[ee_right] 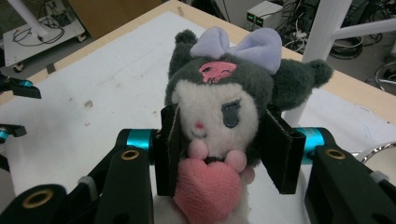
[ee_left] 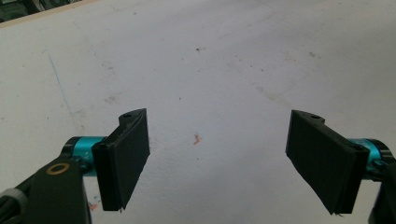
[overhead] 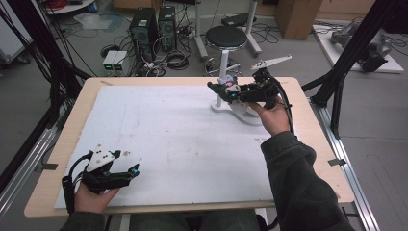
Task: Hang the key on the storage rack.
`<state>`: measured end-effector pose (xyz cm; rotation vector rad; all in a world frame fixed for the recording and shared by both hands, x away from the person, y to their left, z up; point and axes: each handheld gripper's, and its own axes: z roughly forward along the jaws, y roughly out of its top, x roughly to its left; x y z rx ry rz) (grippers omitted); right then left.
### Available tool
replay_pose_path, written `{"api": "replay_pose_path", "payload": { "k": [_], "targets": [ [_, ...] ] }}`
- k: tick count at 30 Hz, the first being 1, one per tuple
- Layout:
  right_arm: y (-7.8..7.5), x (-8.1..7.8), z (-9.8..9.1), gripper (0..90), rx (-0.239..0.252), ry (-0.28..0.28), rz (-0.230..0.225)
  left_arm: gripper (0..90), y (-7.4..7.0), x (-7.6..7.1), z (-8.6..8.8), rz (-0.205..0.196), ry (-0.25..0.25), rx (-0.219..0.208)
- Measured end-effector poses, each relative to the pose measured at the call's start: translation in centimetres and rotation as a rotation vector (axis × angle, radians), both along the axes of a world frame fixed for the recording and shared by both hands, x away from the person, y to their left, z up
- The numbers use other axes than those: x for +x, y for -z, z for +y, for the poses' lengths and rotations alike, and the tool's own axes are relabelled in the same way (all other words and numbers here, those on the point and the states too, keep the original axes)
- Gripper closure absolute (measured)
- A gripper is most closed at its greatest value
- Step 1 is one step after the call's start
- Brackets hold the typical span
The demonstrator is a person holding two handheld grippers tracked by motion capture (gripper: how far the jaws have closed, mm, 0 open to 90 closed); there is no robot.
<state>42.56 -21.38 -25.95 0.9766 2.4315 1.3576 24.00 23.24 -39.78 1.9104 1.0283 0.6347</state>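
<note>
Here: white mat (overhead: 168, 134) on wooden table (overhead: 72, 125); right gripper (ee_right: 219, 140) fingers clamped on plush toy (ee_right: 219, 102), left gripper (ee_left: 217, 154) fingers apart.

A: Quick count, tabletop (overhead: 72, 144)?
B: One plush toy (ee_right: 219, 112). One white stand (overhead: 222, 77), one ring base.
A: Tongs?
B: Two, left tongs (ee_left: 217, 158) and right tongs (ee_right: 224, 154).
A: Behind, on the floor?
B: One black stool (overhead: 226, 36), two computer towers (overhead: 144, 26), two small white boxes (overhead: 114, 61).

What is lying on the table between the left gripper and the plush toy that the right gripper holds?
Nothing: in the high view, the white sheet between the left gripper and the plush toy is bare, with only faint marks.
</note>
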Motion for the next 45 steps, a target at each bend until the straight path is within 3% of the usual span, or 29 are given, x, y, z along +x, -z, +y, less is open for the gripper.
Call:
{"api": "replay_pose_path", "payload": {
  "k": [21,31,45],
  "targets": [
    [-0.3,2.7,0.6,53.1,-0.022,0.057,-0.021,22.0,0.0,0.0,0.1,-0.002,-0.002,-0.004],
    [0.3,3.6,0.7,52.9,-0.020,0.087,-0.010,22.0,0.0,0.1,0.1,-0.002,-0.002,-0.006],
    [1.1,4.3,0.5,52.4,-0.054,0.124,0.012,22.1,0.0,0.1,0.2,-0.005,0.000,-0.005]
  ]
}}
